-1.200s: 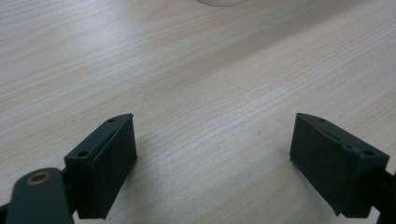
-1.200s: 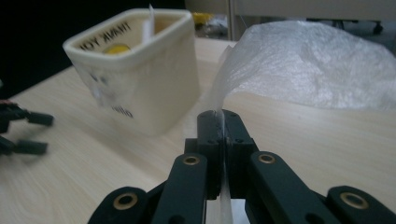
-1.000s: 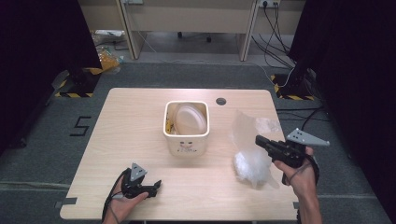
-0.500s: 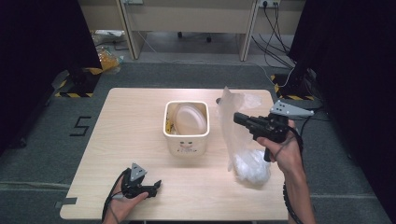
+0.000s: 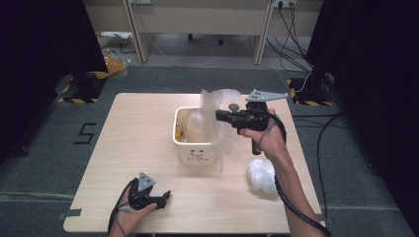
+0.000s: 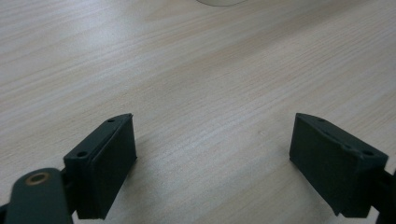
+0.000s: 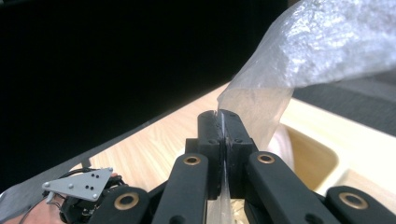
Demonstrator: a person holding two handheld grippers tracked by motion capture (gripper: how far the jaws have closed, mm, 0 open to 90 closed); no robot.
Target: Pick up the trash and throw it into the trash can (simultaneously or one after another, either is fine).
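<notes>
1. At the lower left of the high view, the left gripper [image 5: 157, 199] rested low on the wooden table [image 5: 133, 148] in the person's left hand [image 5: 133, 213]. In its own view its jaws stood spread wide over bare wood, holding nothing.
2. At the lower right of centre in the high view, a crumpled white wad [image 5: 262, 176] lay on the table, just below the right forearm.
3. In the middle of the frame stood a cream bin [image 5: 197, 150], open at the top, with a pale rounded mass inside it and some yellowish scraps at its left edge.
4. Above the bin's right rim, the right gripper [image 5: 221, 116] pointed toward the left of the frame. In its own view its jaws were pressed together on a clear plastic bag [image 7: 261, 109].
5. The bag [image 5: 222, 126] ran roughly top to bottom, rising above the jaws and hanging down past the bin's right side toward the wad.
</notes>
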